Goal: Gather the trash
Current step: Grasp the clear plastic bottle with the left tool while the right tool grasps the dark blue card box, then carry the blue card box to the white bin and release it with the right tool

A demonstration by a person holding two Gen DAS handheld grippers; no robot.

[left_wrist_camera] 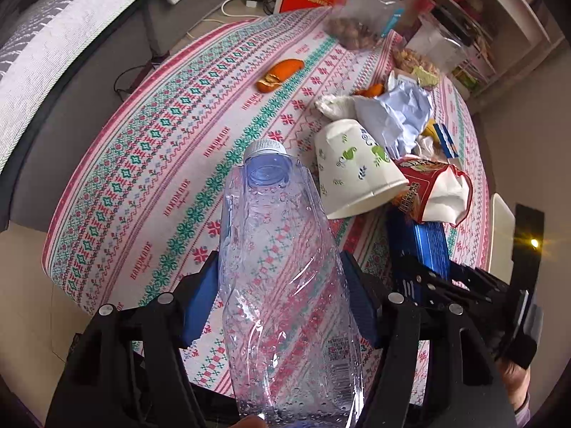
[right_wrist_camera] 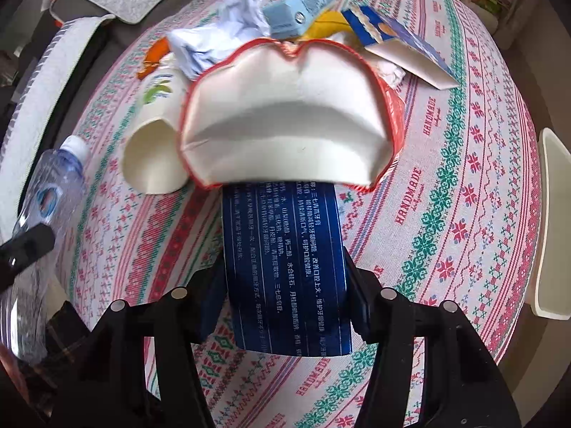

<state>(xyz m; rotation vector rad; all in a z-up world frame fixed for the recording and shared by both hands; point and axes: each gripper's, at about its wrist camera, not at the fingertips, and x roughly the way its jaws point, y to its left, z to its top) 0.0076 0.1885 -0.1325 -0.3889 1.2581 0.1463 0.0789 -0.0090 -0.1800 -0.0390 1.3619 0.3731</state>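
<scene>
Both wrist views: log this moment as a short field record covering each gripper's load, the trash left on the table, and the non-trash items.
left gripper: shut on crushed plastic bottle, cap pointing away
right gripper: shut on blue box
on blue box's far end: torn red wrapper
trash left on tablecloth: paper cup on its side, crumpled paper, orange peel
non-trash: two lidded jars at far edge

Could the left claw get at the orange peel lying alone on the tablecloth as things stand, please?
Probably not yet: the left claw is shut on the plastic bottle. The cloth toward the orange peel looks bare, so only its load hinders it.
</scene>
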